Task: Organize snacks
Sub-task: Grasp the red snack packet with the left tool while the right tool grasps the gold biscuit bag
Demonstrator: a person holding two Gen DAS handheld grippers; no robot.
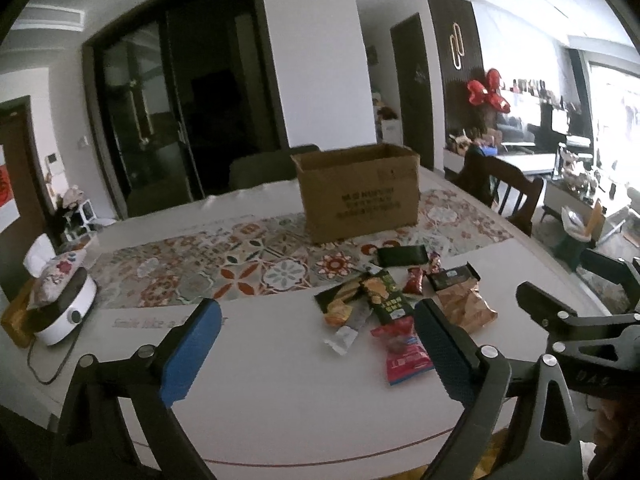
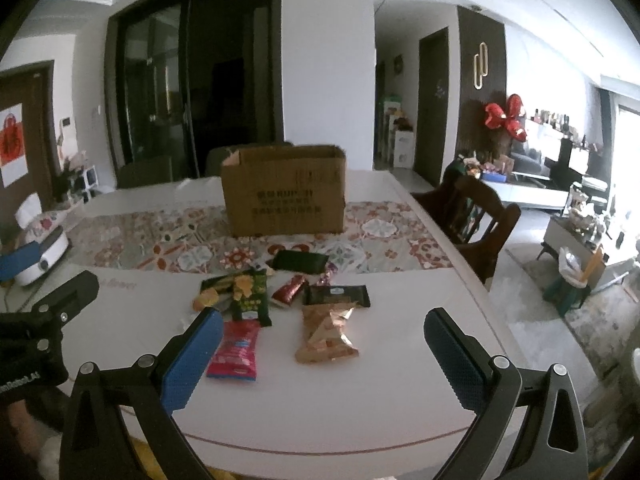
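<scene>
Several snack packets lie in a loose heap on the white table (image 1: 280,392): a red and pink packet (image 1: 402,354) (image 2: 236,350) nearest me, a green bag (image 1: 386,294) (image 2: 250,294), a tan crinkled bag (image 1: 466,304) (image 2: 326,336), a dark bar (image 2: 336,295) and a small red wrapper (image 2: 289,291). Behind them stands an open cardboard box (image 1: 360,192) (image 2: 284,192). My left gripper (image 1: 316,346) hovers open, left of the heap, nothing between its blue pads. My right gripper (image 2: 324,354) is open too, with the tan bag lying on the table between its fingers, untouched.
A patterned runner (image 1: 200,264) crosses the table under the box. A white appliance with a cord (image 1: 66,312) sits at the left edge. A dark wooden chair (image 2: 476,216) stands at the table's right side, and more chair backs (image 2: 144,172) show behind the table.
</scene>
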